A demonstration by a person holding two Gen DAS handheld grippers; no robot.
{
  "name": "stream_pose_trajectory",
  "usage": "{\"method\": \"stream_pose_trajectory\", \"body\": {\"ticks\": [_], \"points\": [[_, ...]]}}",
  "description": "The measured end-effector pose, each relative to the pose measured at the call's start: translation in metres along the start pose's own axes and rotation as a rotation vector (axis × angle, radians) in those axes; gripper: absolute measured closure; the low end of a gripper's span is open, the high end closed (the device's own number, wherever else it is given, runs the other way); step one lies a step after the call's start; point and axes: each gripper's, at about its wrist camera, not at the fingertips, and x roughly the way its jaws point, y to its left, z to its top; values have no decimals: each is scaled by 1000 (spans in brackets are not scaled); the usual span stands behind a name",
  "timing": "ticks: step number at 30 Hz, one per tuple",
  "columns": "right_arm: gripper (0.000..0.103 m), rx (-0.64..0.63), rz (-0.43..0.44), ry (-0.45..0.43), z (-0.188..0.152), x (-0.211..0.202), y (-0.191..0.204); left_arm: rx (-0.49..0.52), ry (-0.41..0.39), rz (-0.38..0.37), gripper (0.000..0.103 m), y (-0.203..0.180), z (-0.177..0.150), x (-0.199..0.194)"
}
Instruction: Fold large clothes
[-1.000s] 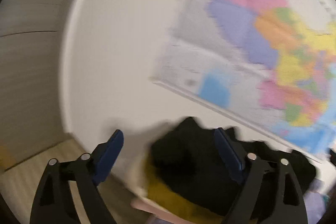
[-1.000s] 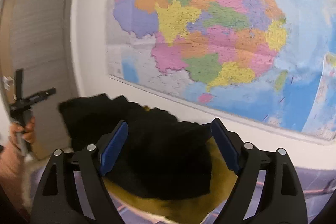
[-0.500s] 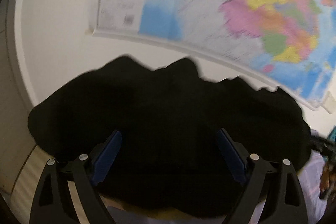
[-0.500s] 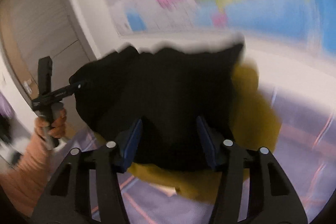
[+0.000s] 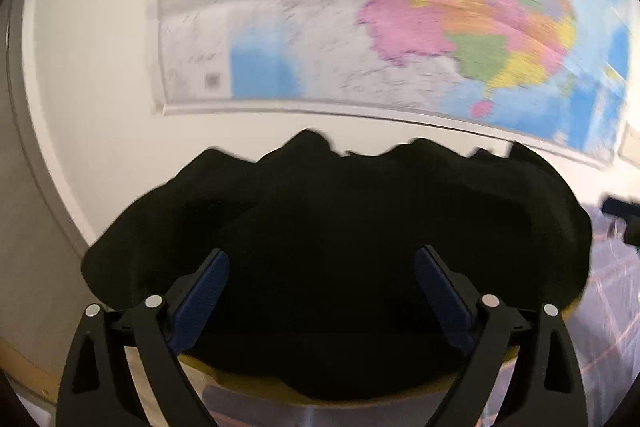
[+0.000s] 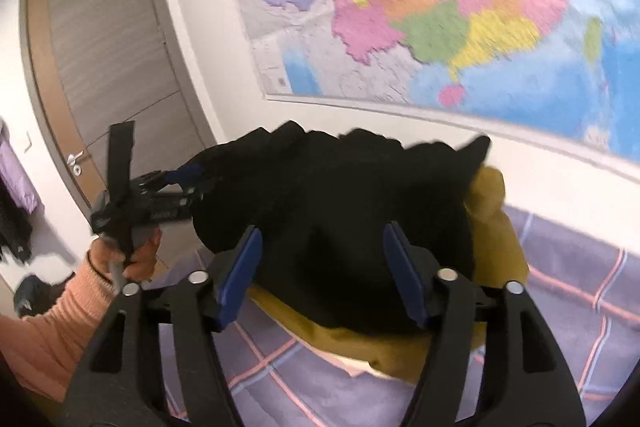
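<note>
Lying heaped in a loose mound, the black garment (image 6: 352, 227) sits on top of a mustard-yellow cloth (image 6: 496, 247), and both rest on a bed with a purple checked cover (image 6: 568, 291), close to the edge that runs along the wall under the big map (image 6: 440, 7). The mound's long axis runs roughly along that wall edge.

The left gripper (image 5: 320, 291) points into the mound's left end, its blue fingers (image 5: 200, 299) wide and opening further, with black cloth bulging between them but no pad visibly pressing on it. In the right wrist view this gripper (image 6: 188, 183) appears at the far left end of the heap, gripped by a hand (image 6: 132, 255) in an orange sleeve.

The right gripper (image 6: 324, 267) faces the near side of the mound towards its right end, fingers (image 6: 240, 275) at a middling width and opening, straddling a hump of black cloth; whether the pads touch it cannot be told.

So each hand has one end of the garment directly ahead, and the left looks nearer the outer edge. My judgement is that the coming move depends on each hand finding a true edge or corner in its end of the heap, so the garment can be lifted off the yellow cloth and spread along the bed.
</note>
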Motion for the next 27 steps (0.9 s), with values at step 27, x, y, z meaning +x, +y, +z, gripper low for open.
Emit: {"method": "stream_pose_trajectory", "body": {"ticks": [27], "points": [[6,10,-76,19,-85,-9,29,-56,66,10,7,-90,-67,-34]]}}
